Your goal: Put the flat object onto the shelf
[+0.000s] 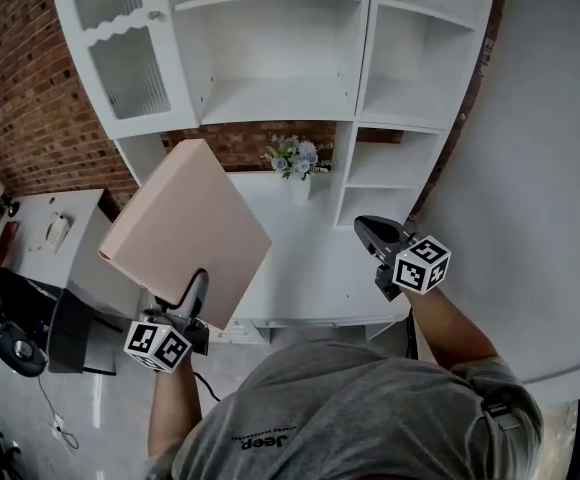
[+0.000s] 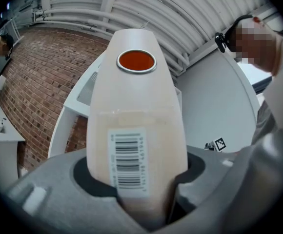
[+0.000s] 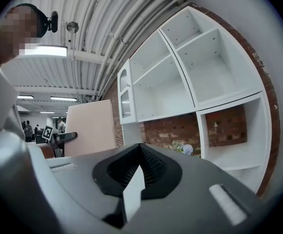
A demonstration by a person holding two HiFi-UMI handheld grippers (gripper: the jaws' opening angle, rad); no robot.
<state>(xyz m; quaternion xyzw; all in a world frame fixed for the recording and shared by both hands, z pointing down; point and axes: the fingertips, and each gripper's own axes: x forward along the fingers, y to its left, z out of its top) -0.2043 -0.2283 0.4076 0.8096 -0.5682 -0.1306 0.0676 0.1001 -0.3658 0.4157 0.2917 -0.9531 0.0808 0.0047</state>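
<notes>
The flat object [image 1: 185,233] is a large pale pink panel, held tilted above the floor in front of the white shelf unit [image 1: 270,98]. My left gripper [image 1: 198,283] is shut on its lower edge. In the left gripper view the panel [image 2: 136,111] rises from between the jaws of that gripper [image 2: 141,199], showing a barcode label and a round orange sticker. My right gripper [image 1: 365,226] hovers to the right over the unit's lower counter, shut and holding nothing. The right gripper view looks past its jaws [image 3: 139,152] at the panel [image 3: 90,126] and the empty shelves [image 3: 195,67].
A small vase of flowers [image 1: 298,163] stands on the white counter [image 1: 310,258] under the shelves. A glass-fronted cabinet door [image 1: 120,58] is at the upper left. Brick wall [image 1: 20,98] lies behind, and a desk [image 1: 60,228] with small items at the left.
</notes>
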